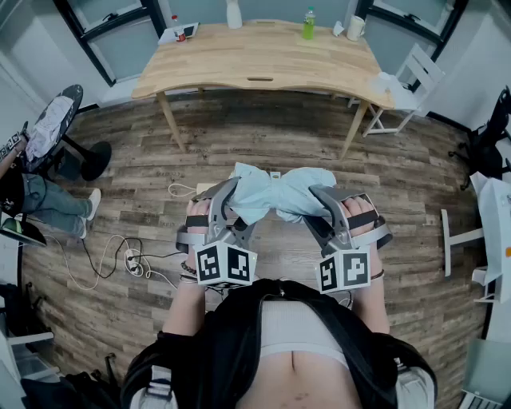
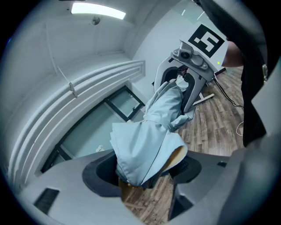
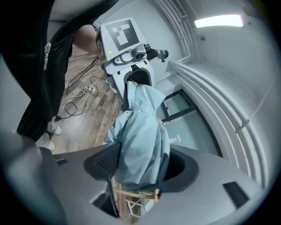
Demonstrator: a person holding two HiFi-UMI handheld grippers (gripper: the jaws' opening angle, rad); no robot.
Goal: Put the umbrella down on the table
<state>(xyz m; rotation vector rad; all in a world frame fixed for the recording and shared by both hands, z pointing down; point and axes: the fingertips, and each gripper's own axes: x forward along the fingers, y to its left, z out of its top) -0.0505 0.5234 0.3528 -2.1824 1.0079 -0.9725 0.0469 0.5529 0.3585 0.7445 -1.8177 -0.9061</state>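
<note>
Between my left gripper (image 1: 230,204) and right gripper (image 1: 318,206), the umbrella (image 1: 275,190) lies crosswise, 1 end clamped in each; table (image 1: 239,60) well ahead.

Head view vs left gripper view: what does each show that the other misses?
Head view only: green bottle and mug on the wooden table, the marker cube of the left hand-held gripper. Left gripper view only: ceiling light, that gripper's jaws close up, pressed on one end of the umbrella. Both: the light blue umbrella held in the air, the right hand-held gripper on its other end, wood floor.
</note>
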